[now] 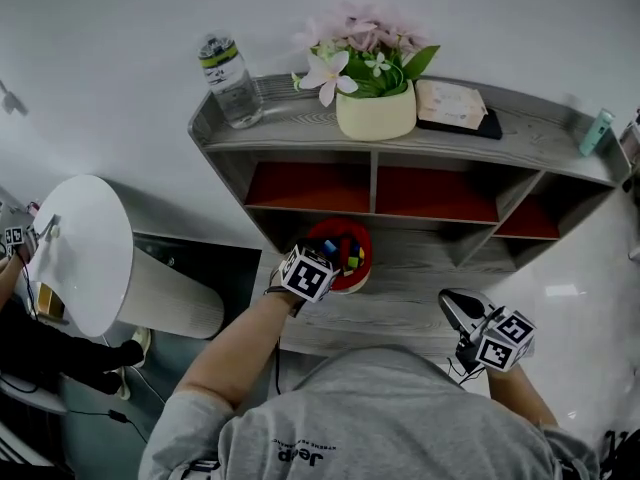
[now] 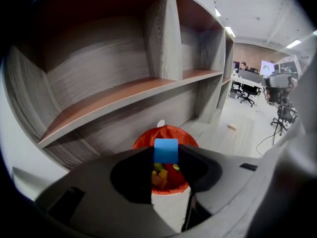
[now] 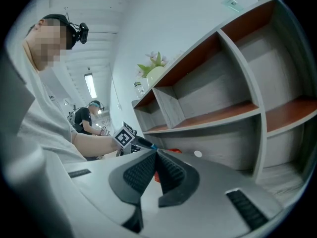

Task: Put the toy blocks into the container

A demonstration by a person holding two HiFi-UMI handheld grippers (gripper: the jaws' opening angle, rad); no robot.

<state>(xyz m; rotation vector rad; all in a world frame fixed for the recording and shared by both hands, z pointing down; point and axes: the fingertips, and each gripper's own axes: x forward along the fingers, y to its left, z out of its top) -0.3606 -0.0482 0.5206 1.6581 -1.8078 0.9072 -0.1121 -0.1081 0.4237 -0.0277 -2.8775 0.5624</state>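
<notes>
The fingers point(image 2: 192, 157) of the left gripper point(image 2: 166, 155) are clamped on a blue block point(image 2: 166, 149), a smooth cube with flat faces and square edges, one dark finger pressing on each side. In the left gripper view the block sits at lower centre, right in front of the mouth of the red container point(image 2: 143, 139). The container is round and glossy, and yellow, orange and green blocks point(image 2: 161, 175) lie jumbled in its bottom.

In the head view the left gripper's tip overlaps the left part of the container, which stands at the middle of the frame on the lowest board point(image 1: 400, 308) of a grey, wood-grained shelf unit point(image 1: 372, 183).

The right gripper point(image 3: 155, 155) is at lower right in the head view, well apart from the container. Its ribbed black fingers point(image 3: 141, 172) are together, with nothing between them.

The shelf unit's open compartments have red-brown floors, and its top board curves round at the ends. On that board, across the upper part of the head view, stand a clear plastic water bottle point(image 1: 229, 80), a cream pot of pink flowers point(image 1: 376, 113), a flat pale packet point(image 1: 450, 103) on a dark slab, and a small teal bottle point(image 1: 597, 131).
</notes>
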